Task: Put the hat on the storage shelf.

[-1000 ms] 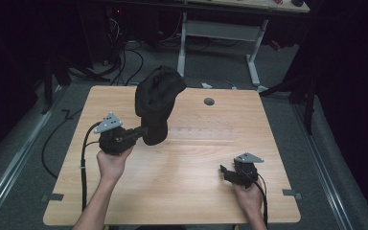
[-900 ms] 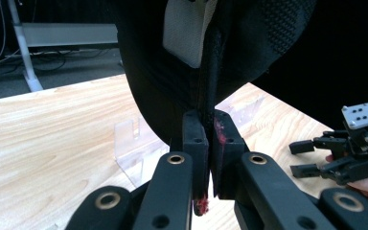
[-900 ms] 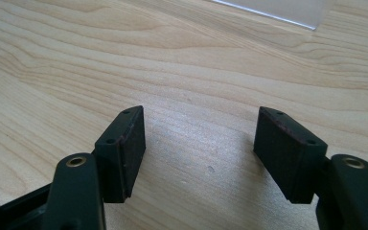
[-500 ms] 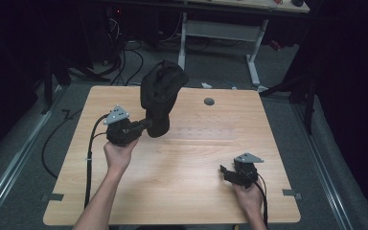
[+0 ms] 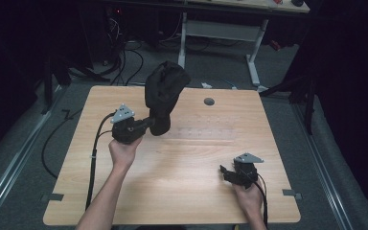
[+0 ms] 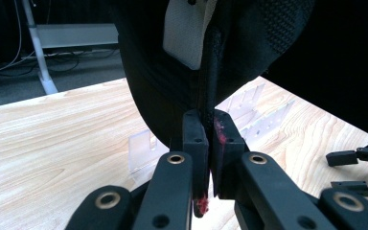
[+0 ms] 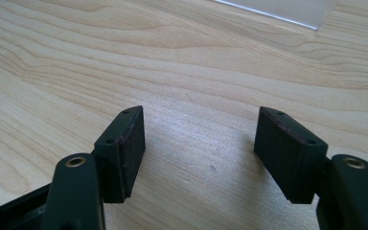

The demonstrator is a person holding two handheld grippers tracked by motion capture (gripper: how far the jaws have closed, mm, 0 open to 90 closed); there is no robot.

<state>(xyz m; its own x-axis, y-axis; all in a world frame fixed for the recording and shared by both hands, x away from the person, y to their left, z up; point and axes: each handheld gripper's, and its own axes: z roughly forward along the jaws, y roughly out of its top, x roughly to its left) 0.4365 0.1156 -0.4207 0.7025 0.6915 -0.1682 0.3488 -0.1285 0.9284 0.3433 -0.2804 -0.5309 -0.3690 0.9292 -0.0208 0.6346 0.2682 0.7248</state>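
Observation:
A black cap (image 5: 165,91) hangs above the wooden table (image 5: 182,191), held up over its far left part. My left gripper (image 5: 155,125) is shut on the cap's lower edge. In the left gripper view the jaws (image 6: 210,132) pinch a fold of the black fabric (image 6: 163,91), and a white label (image 6: 187,28) shows inside the cap. A clear plastic rack (image 6: 143,148) stands on the table just behind the cap. My right gripper (image 5: 226,171) rests near the table's front right. Its jaws (image 7: 199,143) stand open over bare wood with nothing between them.
A round grey grommet (image 5: 209,101) sits in the table near the far edge. The corner of the clear rack (image 7: 278,7) lies ahead of the right gripper. Cables (image 5: 62,129) run over the floor at the left, and a white desk frame (image 5: 220,28) stands behind the table.
My left gripper has carried the cap a little farther from the person and to the right, and the cap now stands more upright. The right gripper has not moved.

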